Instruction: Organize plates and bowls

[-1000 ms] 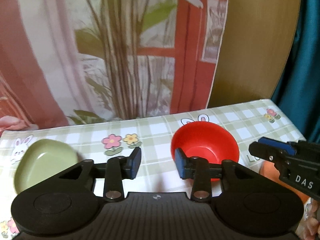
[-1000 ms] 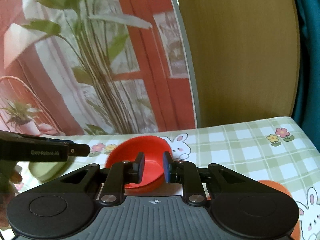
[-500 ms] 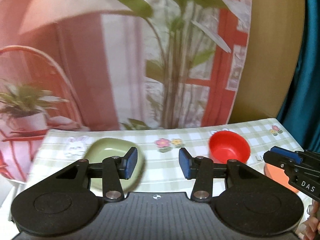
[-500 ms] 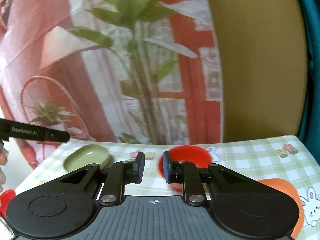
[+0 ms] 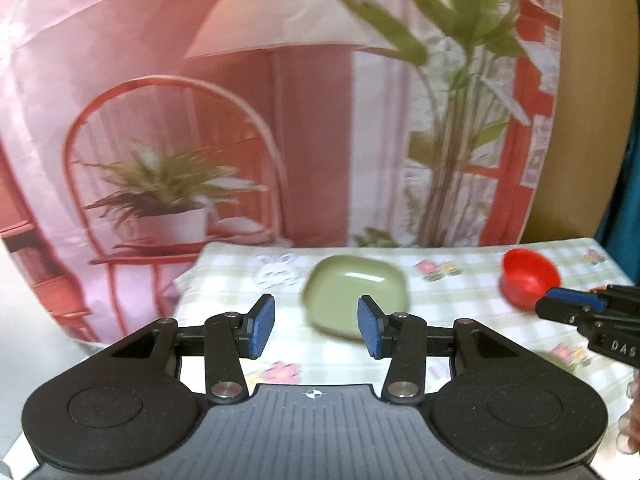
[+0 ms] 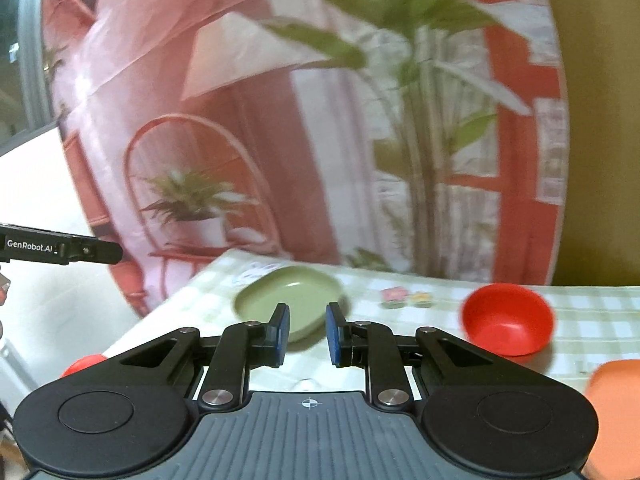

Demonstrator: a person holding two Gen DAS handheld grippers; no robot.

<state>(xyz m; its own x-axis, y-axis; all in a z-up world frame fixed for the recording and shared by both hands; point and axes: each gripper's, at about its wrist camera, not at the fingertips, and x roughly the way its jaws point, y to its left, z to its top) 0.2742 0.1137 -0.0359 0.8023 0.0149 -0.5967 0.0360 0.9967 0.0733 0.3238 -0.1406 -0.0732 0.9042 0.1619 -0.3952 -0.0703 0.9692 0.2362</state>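
A green squarish plate (image 5: 356,294) lies on the checked tablecloth, just beyond my left gripper (image 5: 316,330), which is open and empty above the table. A red bowl (image 5: 528,280) sits far right. In the right wrist view the green plate (image 6: 288,292) lies just past my right gripper (image 6: 306,334), which is open with a narrow gap and empty. The red bowl (image 6: 508,318) is to its right. An orange plate (image 6: 612,396) shows at the lower right edge.
The tablecloth (image 5: 460,312) has flower and rabbit prints; its left edge drops off near the plate. A printed backdrop (image 5: 240,120) hangs behind the table. A small red object (image 6: 82,362) shows at the table's near left edge. The right gripper's tip (image 5: 576,306) enters the left view.
Both grippers have pulled back and swung left. The red bowl has shifted to the right of both views, and the green plate now lies ahead of both grippers. The right jaws have opened a little.
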